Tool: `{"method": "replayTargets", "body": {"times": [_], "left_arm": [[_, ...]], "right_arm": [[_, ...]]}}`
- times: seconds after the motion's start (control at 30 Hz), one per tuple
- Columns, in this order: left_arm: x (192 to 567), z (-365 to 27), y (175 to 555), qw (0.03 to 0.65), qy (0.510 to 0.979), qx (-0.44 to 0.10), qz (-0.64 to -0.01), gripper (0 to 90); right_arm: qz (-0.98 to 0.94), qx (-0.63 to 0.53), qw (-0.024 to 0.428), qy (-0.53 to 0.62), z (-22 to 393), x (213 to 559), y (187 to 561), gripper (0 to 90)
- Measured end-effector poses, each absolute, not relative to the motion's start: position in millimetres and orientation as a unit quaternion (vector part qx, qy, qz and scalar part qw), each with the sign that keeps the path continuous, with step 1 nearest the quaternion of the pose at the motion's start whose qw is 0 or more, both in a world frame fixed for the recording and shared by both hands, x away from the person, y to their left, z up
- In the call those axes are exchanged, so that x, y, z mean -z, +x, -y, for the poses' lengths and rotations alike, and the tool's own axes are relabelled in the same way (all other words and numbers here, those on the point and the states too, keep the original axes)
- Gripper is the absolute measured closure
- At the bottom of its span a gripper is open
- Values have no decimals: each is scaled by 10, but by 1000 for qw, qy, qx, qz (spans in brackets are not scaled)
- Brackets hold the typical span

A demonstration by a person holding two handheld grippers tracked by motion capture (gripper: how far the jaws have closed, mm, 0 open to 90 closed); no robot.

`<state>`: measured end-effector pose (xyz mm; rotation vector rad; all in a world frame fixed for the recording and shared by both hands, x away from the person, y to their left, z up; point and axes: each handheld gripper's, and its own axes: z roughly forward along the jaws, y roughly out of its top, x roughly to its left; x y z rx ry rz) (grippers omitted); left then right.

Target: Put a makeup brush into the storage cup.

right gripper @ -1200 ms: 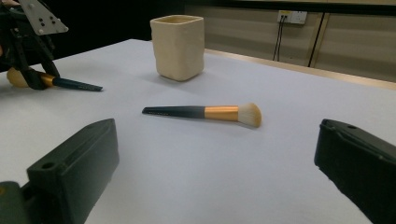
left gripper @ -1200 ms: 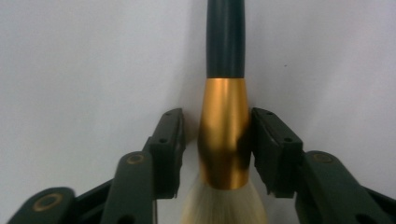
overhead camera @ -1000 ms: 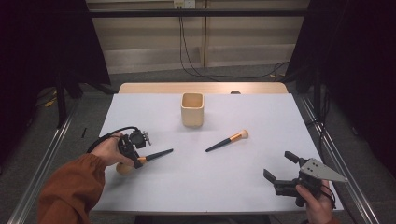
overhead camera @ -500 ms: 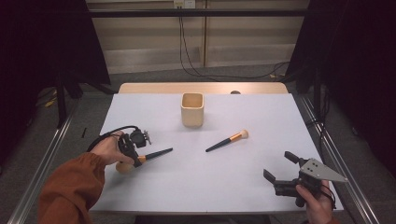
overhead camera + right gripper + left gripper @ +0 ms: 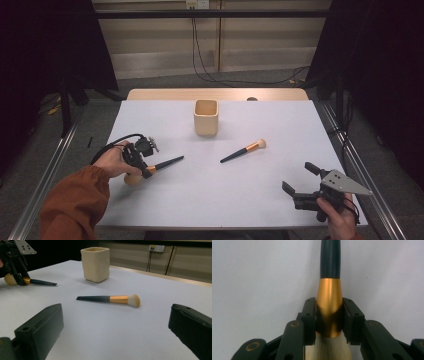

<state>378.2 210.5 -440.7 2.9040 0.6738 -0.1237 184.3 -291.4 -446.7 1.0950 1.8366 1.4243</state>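
A large brush with a black handle [image 5: 167,162], gold ferrule and pale bristles lies on the white table at the left. My left gripper [image 5: 145,170] has just been closing its jaws and is shut on the ferrule [image 5: 329,302]; the handle [image 5: 330,262] runs away from the jaws. A smaller brush [image 5: 242,150] of the same kind lies loose near the table's middle, also seen in the right gripper view [image 5: 110,299]. At the front right my right gripper [image 5: 298,176] is open, with nothing between its jaws [image 5: 116,312], and points toward the small brush.
A cream square cup [image 5: 206,117] stands upright behind the middle, beyond the small brush [image 5: 95,263]. The white table top [image 5: 300,125] ends at a wooden strip at the back. Dark curtains and metal rails flank both sides.
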Motion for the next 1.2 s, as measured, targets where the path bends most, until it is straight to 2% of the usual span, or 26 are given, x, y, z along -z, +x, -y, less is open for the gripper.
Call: {"method": "replayTargets", "body": {"times": [0.63,0.9,1.2], "left_arm": [[4194,-2442,3753,254,919,50,-298,665],[4098,-2560,3642,337,886,32,-316,665],[4036,-2553,3514,378,870,-8,-316,665]], "right_arm": [[-684,-532,283,410,2920,4465,1840,0],[-684,-532,283,411,2922,4466,1845,0],[-683,-532,284,412,2924,4468,1848,0]]}}
